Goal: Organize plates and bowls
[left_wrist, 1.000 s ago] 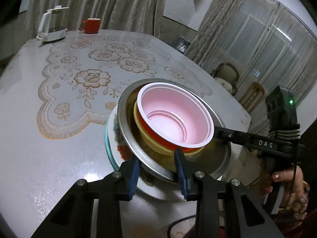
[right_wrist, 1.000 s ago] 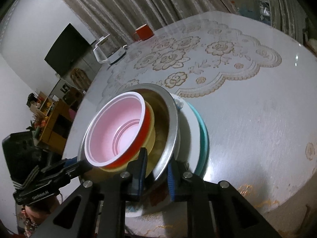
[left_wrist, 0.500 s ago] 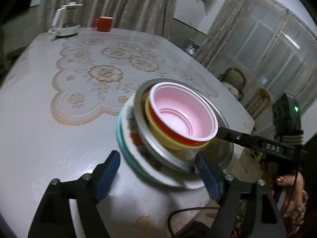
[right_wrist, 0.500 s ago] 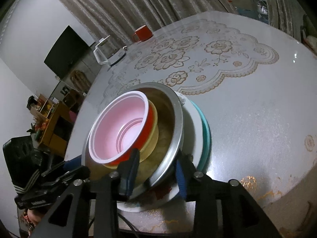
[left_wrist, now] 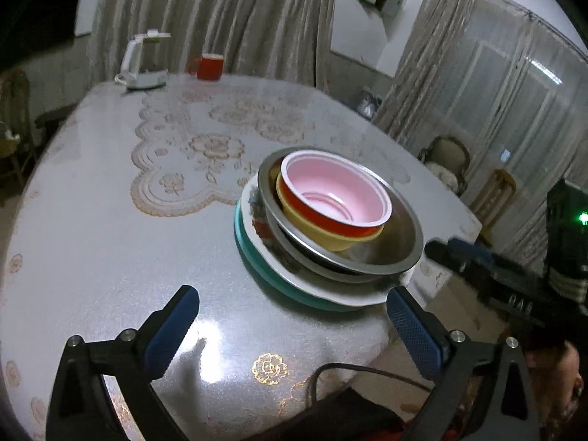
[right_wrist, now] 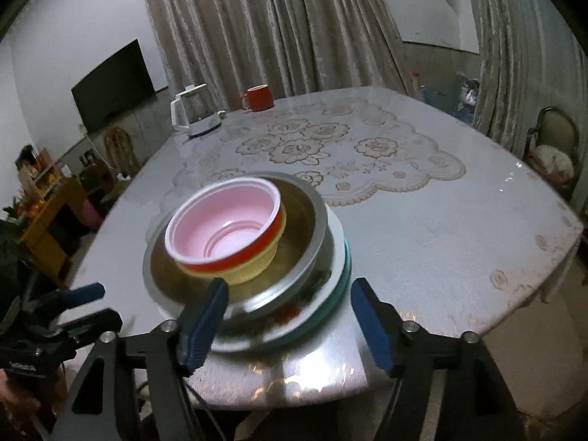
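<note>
A stack stands near the table's front edge: a teal plate at the bottom, a white flowered plate, a steel bowl, a yellow bowl, and on top a red bowl with a pink inside. My left gripper sits just short of the stack, its jaws opening wide and touching nothing. From the other side, my right gripper faces the same stack. Its jaws are also opening, and the steel bowl's rim is free of its pads. Each gripper shows at the edge of the other's view.
A white kettle and a red mug stand at the table's far end, beyond a lace cloth. Chairs stand beside the table on the right. A black cable hangs below my left gripper.
Both grippers were shut on the steel bowl's rim. They have let go, spread their jaws and drawn back from the stack, which stays on the table.
</note>
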